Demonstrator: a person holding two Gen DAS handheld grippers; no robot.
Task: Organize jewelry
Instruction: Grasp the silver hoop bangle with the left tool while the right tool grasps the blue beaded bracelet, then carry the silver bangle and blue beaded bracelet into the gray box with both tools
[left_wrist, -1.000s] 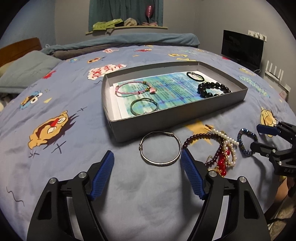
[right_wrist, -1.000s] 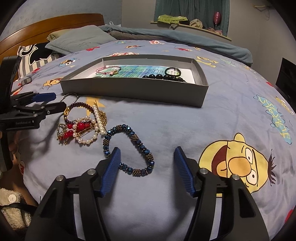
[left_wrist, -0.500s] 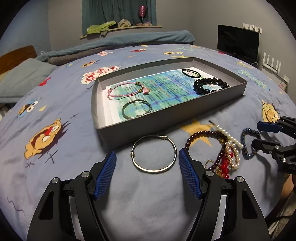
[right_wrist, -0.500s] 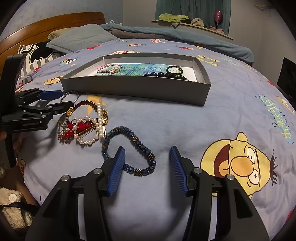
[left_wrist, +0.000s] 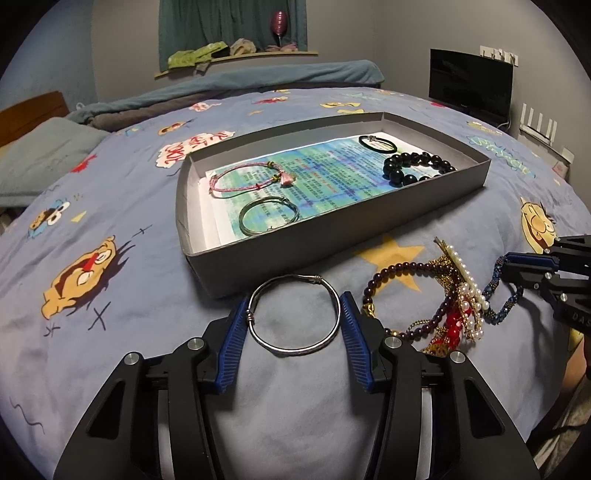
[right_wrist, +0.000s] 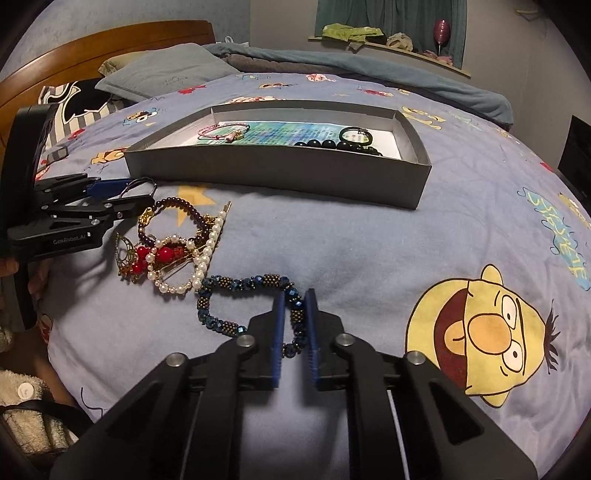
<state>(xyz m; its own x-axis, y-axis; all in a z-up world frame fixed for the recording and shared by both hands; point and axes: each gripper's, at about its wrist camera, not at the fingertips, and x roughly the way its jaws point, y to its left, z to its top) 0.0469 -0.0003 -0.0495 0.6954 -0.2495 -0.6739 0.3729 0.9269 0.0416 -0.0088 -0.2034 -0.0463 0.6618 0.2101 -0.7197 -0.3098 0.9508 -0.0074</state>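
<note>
A silver bangle (left_wrist: 295, 352) lies on the blue cartoon bedspread just in front of the grey box (left_wrist: 332, 236). My left gripper (left_wrist: 294, 297) straddles it, its jaws closing, and both blue pads (left_wrist: 236, 332) touch the bangle's sides. To its right sits a tangle of purple beads (left_wrist: 391, 271), pearls (left_wrist: 469, 291) and red beads (left_wrist: 454, 325). My right gripper (right_wrist: 294, 295) is shut on one strand of the blue beaded bracelet (right_wrist: 236, 282), which rests on the bed. The box holds a pink cord bracelet (left_wrist: 240, 181), a thin bangle (left_wrist: 267, 219), black beads (left_wrist: 413, 168) and a black band (left_wrist: 376, 144).
The box's front wall (right_wrist: 273, 177) stands close behind both grippers. Pillows (right_wrist: 162, 70) and a wooden headboard (right_wrist: 110, 40) are at the far left, and a dark screen (left_wrist: 471, 85) is at the far right. A hand (right_wrist: 7, 266) holds the left gripper (right_wrist: 138, 192) at the bed's edge.
My left gripper slid forward around the silver bangle and its jaws narrowed onto it. The right jaws went from wide to shut on the blue beaded bracelet, folding its loop.
</note>
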